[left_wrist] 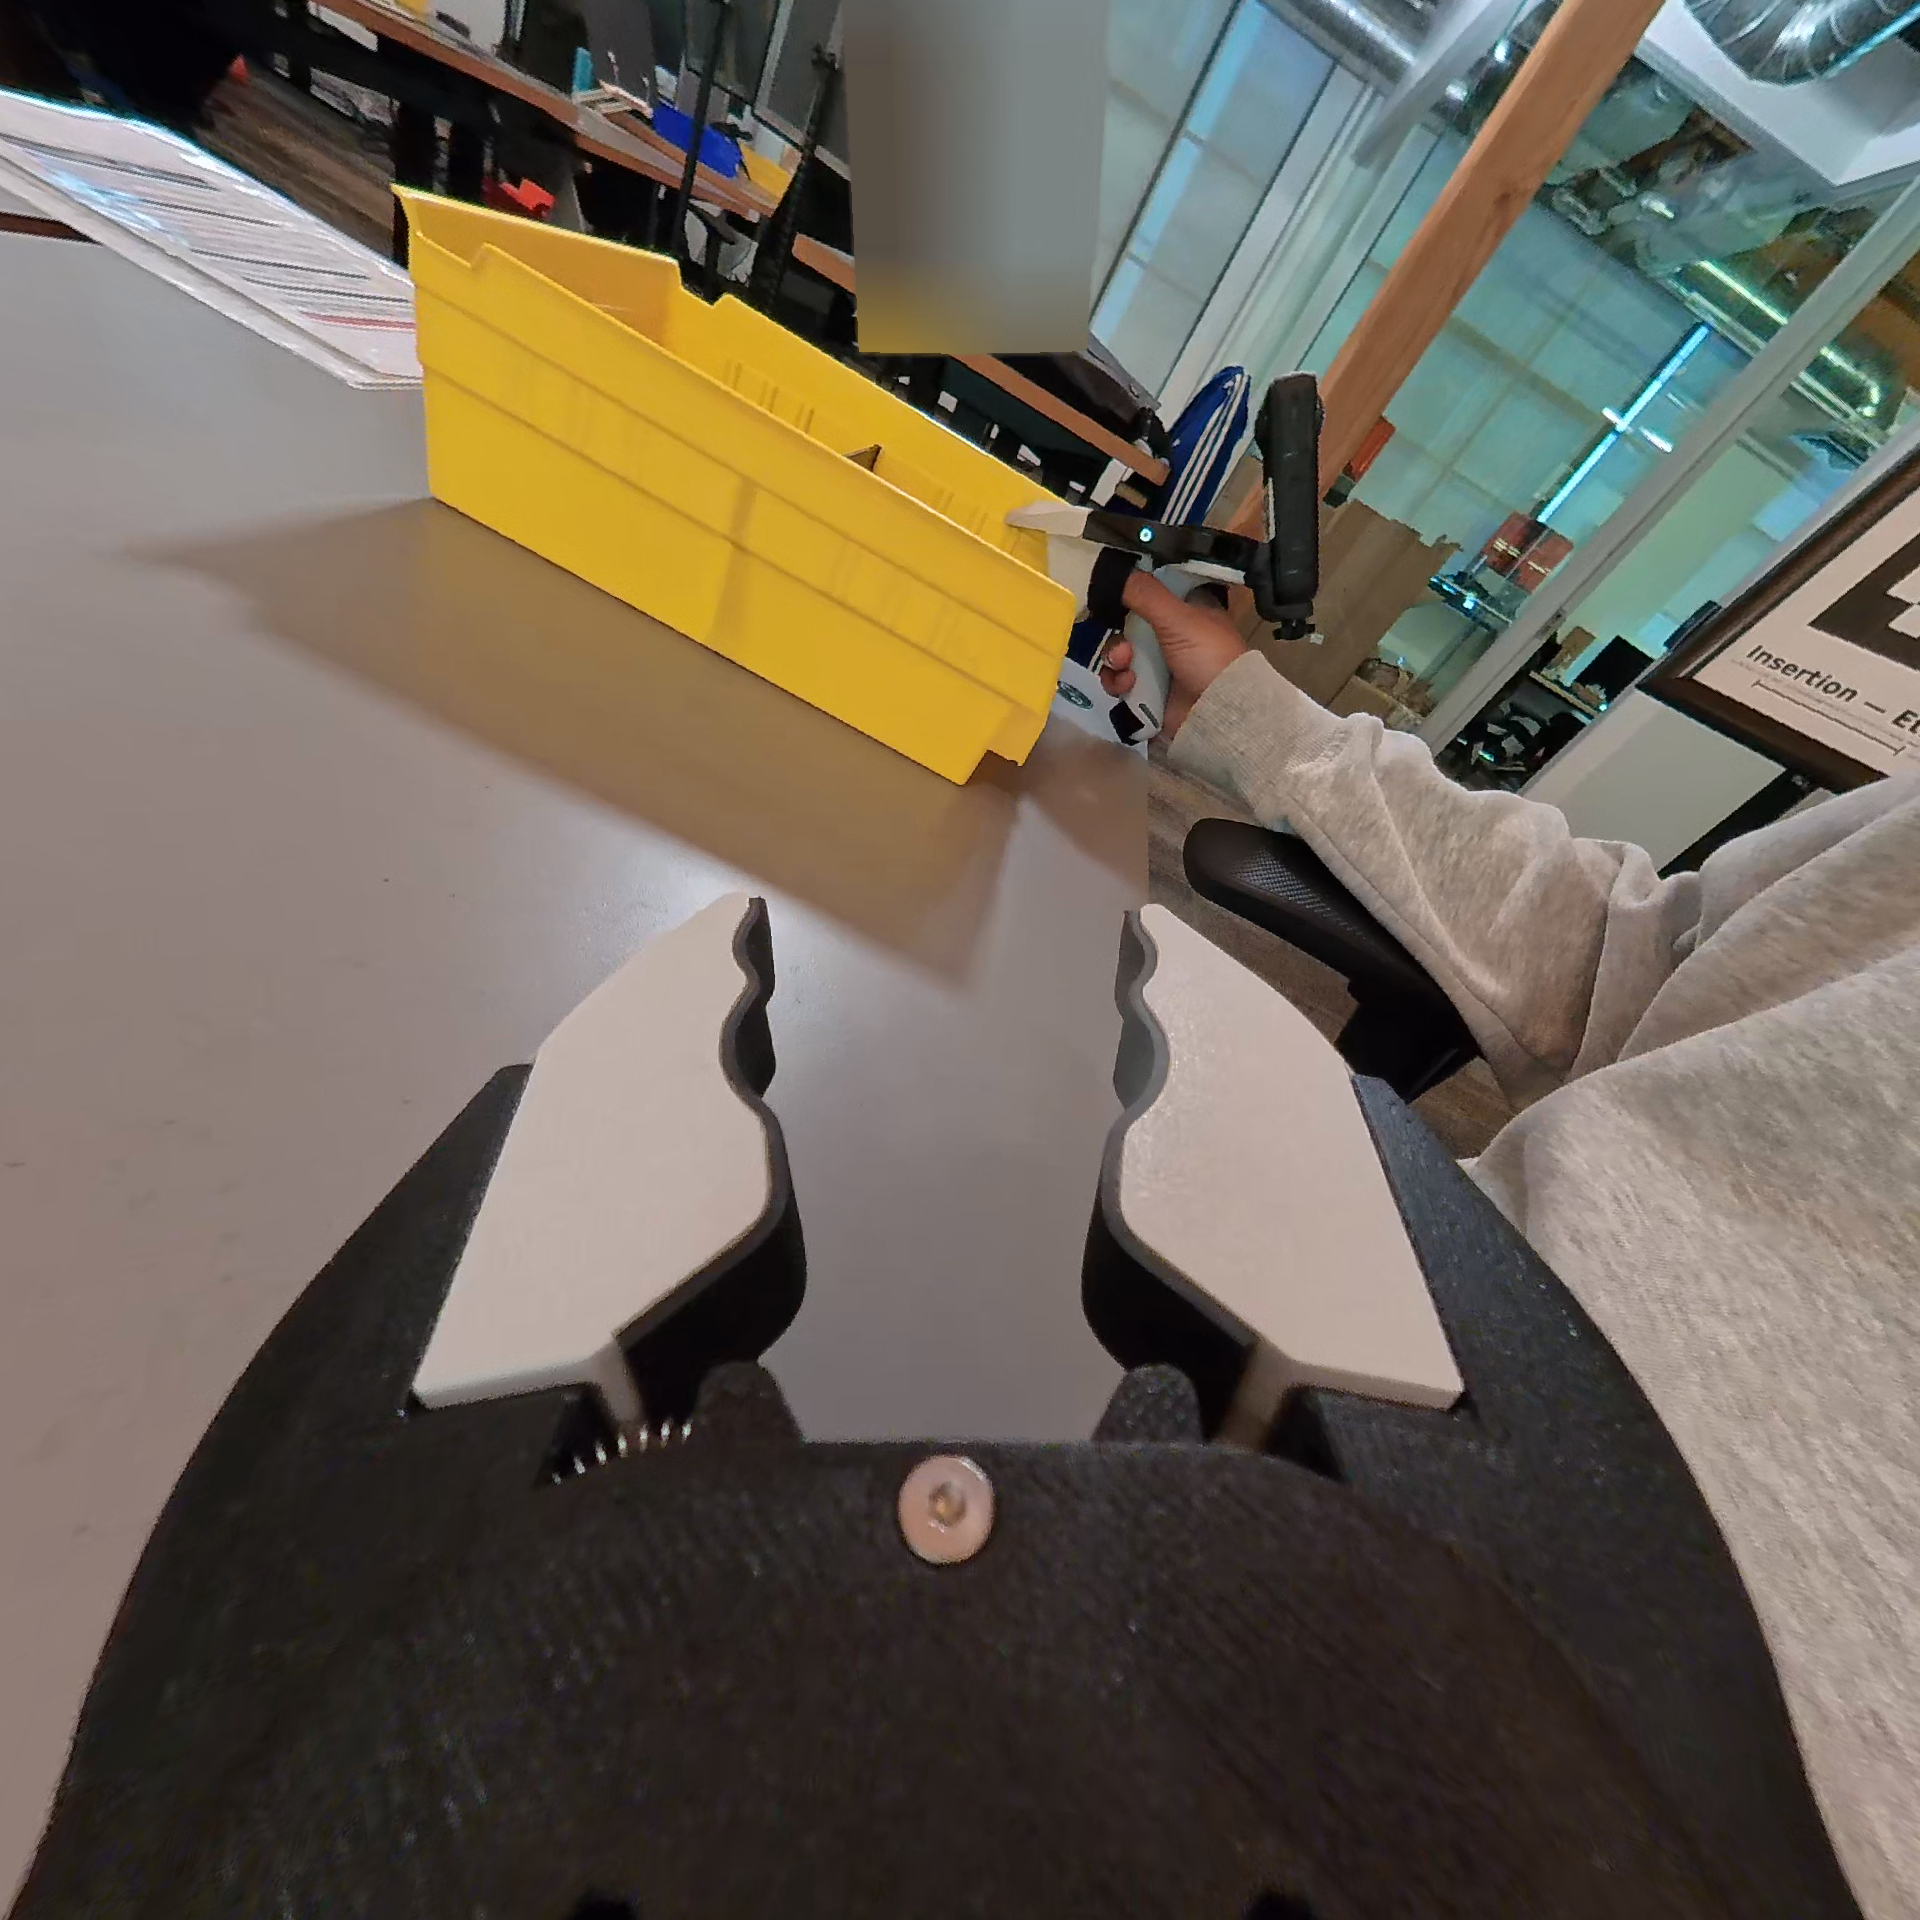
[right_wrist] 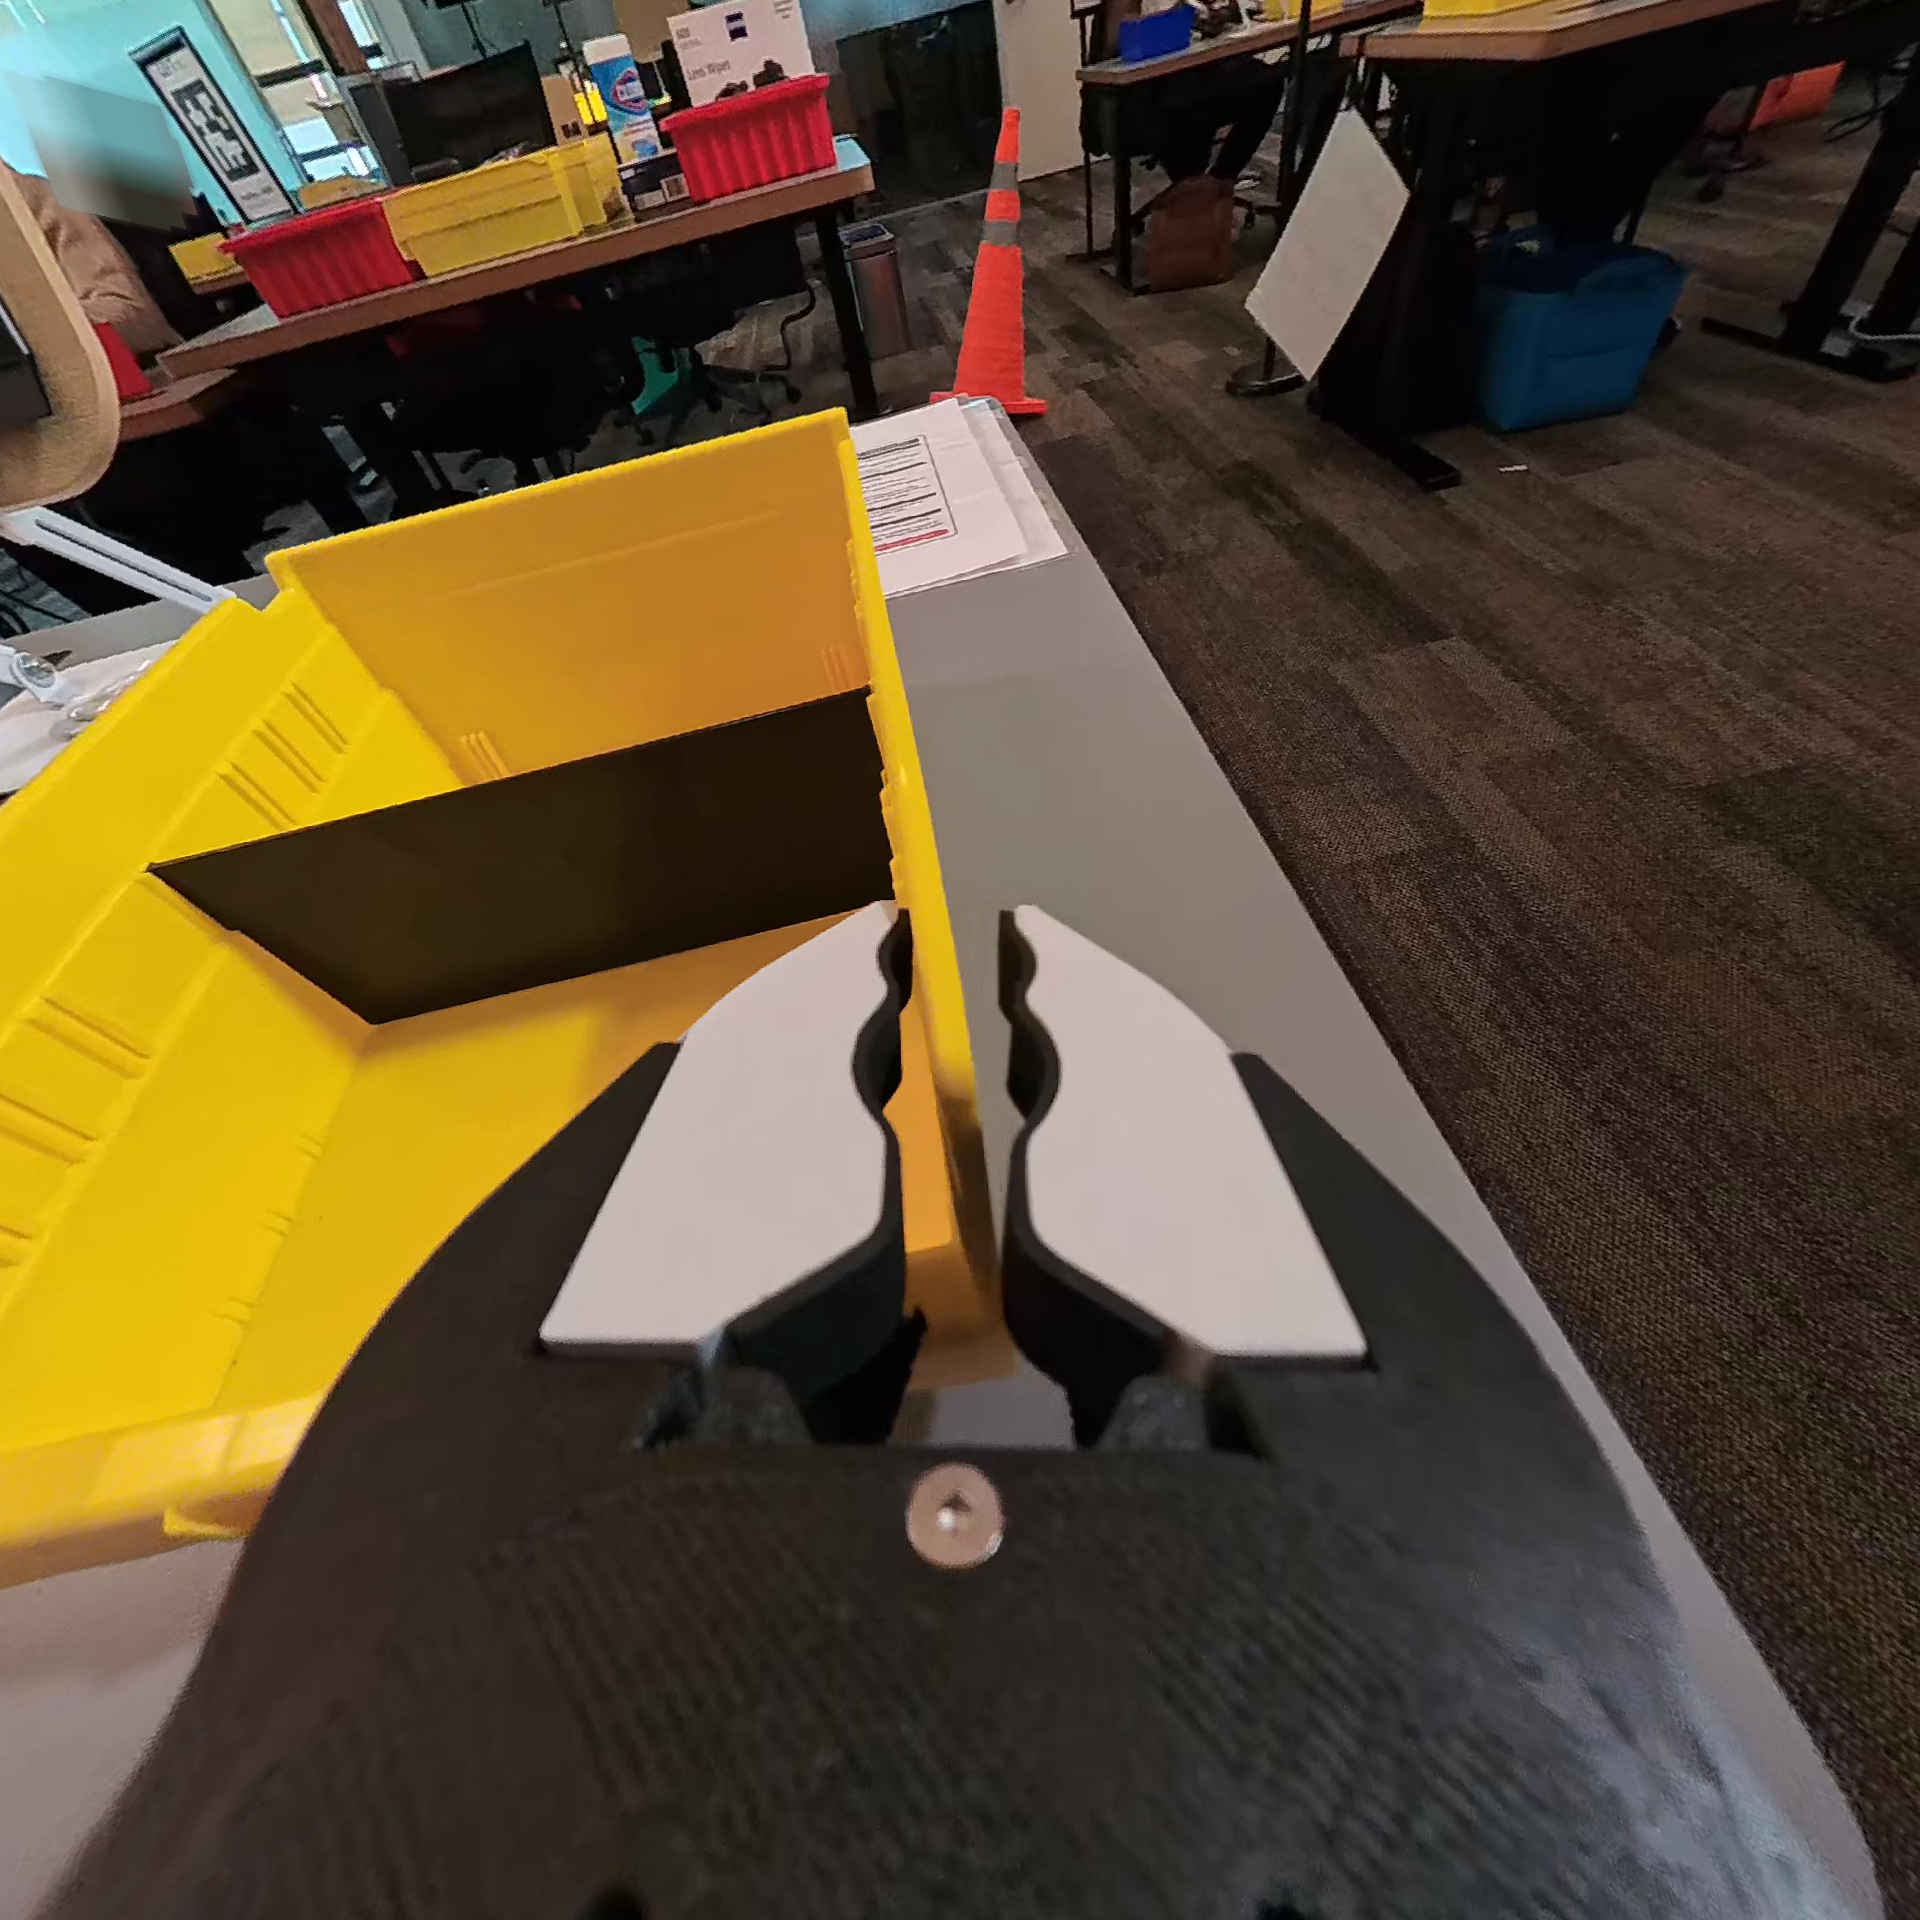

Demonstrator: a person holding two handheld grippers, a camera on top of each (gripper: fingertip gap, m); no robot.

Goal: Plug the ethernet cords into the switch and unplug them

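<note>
No ethernet cord or switch shows in either view. A yellow plastic bin [left_wrist: 675,499] stands on the grey table [left_wrist: 260,831]. My left gripper [left_wrist: 945,914] is open and empty, low over bare table short of the bin. My right gripper [right_wrist: 954,920] straddles the bin's right side wall [right_wrist: 940,1039], one finger inside and one outside, closed on it near the front corner. The bin [right_wrist: 582,623] holds a black divider [right_wrist: 540,862] across its middle; the near compartment looks empty. The right gripper [left_wrist: 1049,525] also shows in the left wrist view at the bin's corner, held by a hand [left_wrist: 1174,644].
Printed paper sheets [right_wrist: 956,499] lie on the table beyond the bin. The table's right edge [right_wrist: 1247,935] drops to carpet. A grey sleeve [left_wrist: 1455,862] and a black chair armrest [left_wrist: 1299,914] are to the right of my left gripper. An orange cone [right_wrist: 995,281] stands farther off.
</note>
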